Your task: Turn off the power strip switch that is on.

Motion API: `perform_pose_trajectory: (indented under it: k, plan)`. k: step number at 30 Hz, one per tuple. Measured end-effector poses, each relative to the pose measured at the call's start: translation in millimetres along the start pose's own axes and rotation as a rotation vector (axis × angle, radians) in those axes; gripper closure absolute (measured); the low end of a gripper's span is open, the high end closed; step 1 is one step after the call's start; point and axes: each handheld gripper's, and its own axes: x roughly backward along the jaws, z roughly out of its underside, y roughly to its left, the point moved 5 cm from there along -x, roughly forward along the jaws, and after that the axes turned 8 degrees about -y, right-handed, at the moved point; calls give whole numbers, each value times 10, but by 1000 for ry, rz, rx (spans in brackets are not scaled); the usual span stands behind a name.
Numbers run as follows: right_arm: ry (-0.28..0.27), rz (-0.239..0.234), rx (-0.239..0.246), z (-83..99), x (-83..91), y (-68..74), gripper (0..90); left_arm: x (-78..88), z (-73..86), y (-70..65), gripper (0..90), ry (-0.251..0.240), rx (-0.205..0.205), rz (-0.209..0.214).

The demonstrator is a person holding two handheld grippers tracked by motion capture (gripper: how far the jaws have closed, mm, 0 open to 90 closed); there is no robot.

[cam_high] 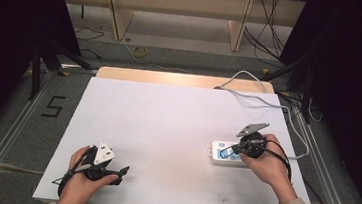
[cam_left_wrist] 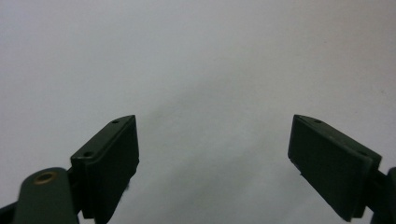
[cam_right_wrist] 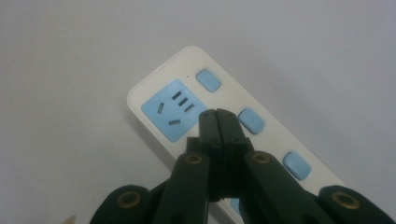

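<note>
We start with the white power strip (cam_high: 225, 153), which lies flat on the white table (cam_high: 166, 130) near its right edge, toward the person's side; in the right gripper view the power strip (cam_right_wrist: 224, 112) runs on a slant across the picture, and we see a pale blue socket panel (cam_right_wrist: 173, 109) at its rounded end and a row of small blue switch buttons (cam_right_wrist: 208, 80) along one side. A grey-white cable (cam_high: 264, 102) leaves the strip's right end and loops away toward the far right corner of the table.

The right gripper (cam_high: 237, 148) sits over the strip, held in the right hand (cam_high: 264, 160); its jaws are pressed together with nothing between them — in its own view the right gripper (cam_right_wrist: 217, 115) shows two black tips meeting in one line, just beside the edge of the blue socket panel and close to the second button; whether the tips touch the strip's surface we cannot tell.

The left gripper (cam_high: 121, 170) rests well apart from the strip, at the near left of the table, in the left hand (cam_high: 83, 185); in its own view the left gripper (cam_left_wrist: 215, 144) has its jaws standing wide — bare white tabletop between them, no thing in the gap.

Beyond the table's far edge we see a grey floor with loose cables and the legs of a wooden frame (cam_high: 121, 21).
</note>
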Motion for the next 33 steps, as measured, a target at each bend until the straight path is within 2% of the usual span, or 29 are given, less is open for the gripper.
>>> perform_pose_trajectory:
  k: [33]
  plan:
    - [48,-5,9,-144,-122,-47,900,0,-1,-5,161,0,-1,3]
